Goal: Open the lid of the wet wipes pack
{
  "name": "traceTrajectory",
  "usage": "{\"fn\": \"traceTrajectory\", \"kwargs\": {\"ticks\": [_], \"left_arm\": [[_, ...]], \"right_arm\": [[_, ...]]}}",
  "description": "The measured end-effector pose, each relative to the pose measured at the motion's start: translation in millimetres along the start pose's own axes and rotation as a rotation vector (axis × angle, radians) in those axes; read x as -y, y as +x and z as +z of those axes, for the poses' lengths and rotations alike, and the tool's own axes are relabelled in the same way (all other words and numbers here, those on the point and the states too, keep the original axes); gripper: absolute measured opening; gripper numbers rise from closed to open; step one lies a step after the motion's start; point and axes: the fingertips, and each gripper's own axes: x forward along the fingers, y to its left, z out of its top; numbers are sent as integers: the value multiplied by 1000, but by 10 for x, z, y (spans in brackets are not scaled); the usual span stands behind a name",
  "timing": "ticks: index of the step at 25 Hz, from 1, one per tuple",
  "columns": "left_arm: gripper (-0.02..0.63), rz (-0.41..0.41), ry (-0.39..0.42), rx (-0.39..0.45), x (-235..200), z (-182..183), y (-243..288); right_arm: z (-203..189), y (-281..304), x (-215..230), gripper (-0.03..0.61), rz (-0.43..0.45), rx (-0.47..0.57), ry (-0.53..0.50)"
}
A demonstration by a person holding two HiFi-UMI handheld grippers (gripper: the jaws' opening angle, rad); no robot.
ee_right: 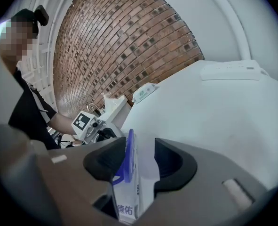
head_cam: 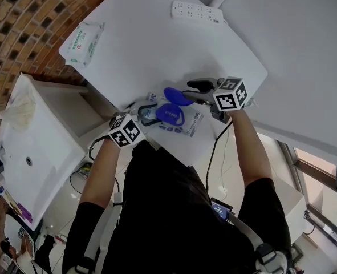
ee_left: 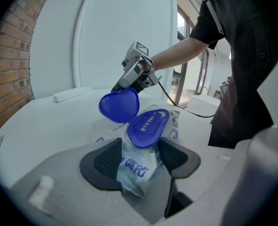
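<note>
- Wet wipes pack (head_cam: 186, 123) lies on the white table (head_cam: 157, 50), near its front edge and directly ahead of me, between my two grippers.
- Its blue lid (ee_left: 119, 105) is open: the flap stands up from the blue rim on the pack's top.
- My left forearm reaches in from the lower left in the head view, and the left gripper (ee_left: 139, 160) slopes down toward the table.
- Left jaws: set wide but closed on the near end of the pack. Both pads press into the film, which is crumpled between them.
- My right arm is stretched out along the right side, with the right gripper (ee_right: 139, 160) turned inward toward the raised flap.
- Right jaws: apart. The flap stands edge-on between them, close against one pad, with a clear gap to the other, so it is not pinched.
- Elsewhere on the table: a second wipes pack (head_cam: 84, 43) at the far left corner and a power strip (head_cam: 197, 11) at the far edge, both well apart from my work.
</note>
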Motion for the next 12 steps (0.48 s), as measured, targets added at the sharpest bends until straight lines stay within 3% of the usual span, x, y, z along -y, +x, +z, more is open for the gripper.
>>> {"fn": "traceTrajectory", "kwargs": {"ticks": [4,7,12], "left_arm": [[252,6,4,1,-19,-10,-6],[252,10,4,-1,-17,-7,-5],[262,19,-24,-5,-19,-8,-46]], "right_arm": [[-17,-19,127,179,-64,33,-10],[-121,7,147,181,-94,1,-51],[-128,-28,83,181,-109,47,-95]]}}
